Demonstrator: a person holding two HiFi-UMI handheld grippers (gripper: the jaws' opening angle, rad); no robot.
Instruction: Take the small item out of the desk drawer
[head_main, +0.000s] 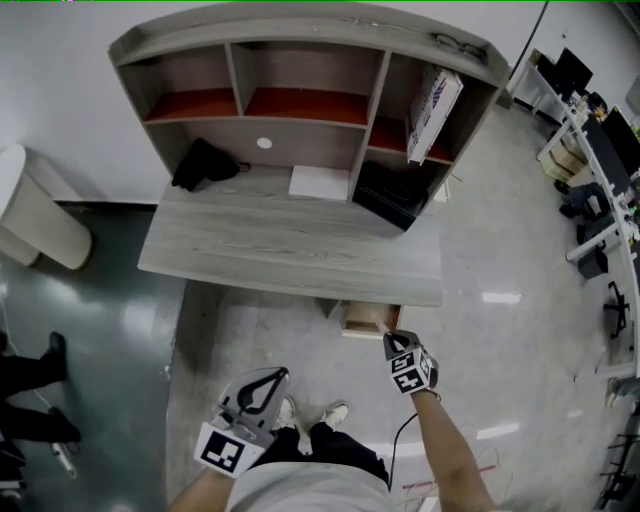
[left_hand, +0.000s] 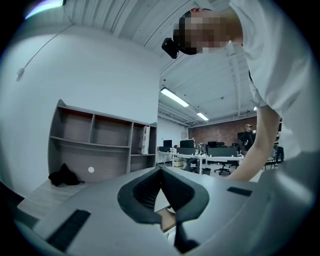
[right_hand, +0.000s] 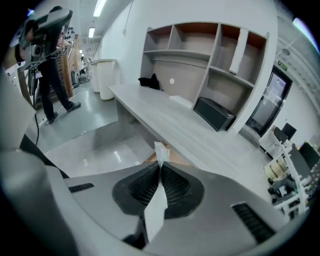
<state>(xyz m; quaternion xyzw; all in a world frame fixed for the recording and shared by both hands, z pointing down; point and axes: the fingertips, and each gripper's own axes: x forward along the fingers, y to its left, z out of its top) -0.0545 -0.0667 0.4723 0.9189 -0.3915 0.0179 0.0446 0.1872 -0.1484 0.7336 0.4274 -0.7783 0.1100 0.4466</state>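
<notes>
Under the grey desk (head_main: 290, 245) the wooden drawer (head_main: 368, 318) stands pulled out. My right gripper (head_main: 390, 338) hovers just in front of it, shut on a small thin white packet (right_hand: 161, 152) that sticks out past the fingertips. In the right gripper view the gripper (right_hand: 160, 167) points at the desk's front edge, and the packet also hangs down behind the pads. My left gripper (head_main: 272, 380) is held low by my legs, away from the drawer. Its jaws (left_hand: 161, 171) are shut with nothing between them.
The desk carries a hutch with a black cloth (head_main: 203, 163), a white sheet (head_main: 320, 182) and a black box (head_main: 392, 192). A white bin (head_main: 35, 220) stands at the left, another person's feet (head_main: 40, 390) nearby. Office desks (head_main: 600, 160) line the right.
</notes>
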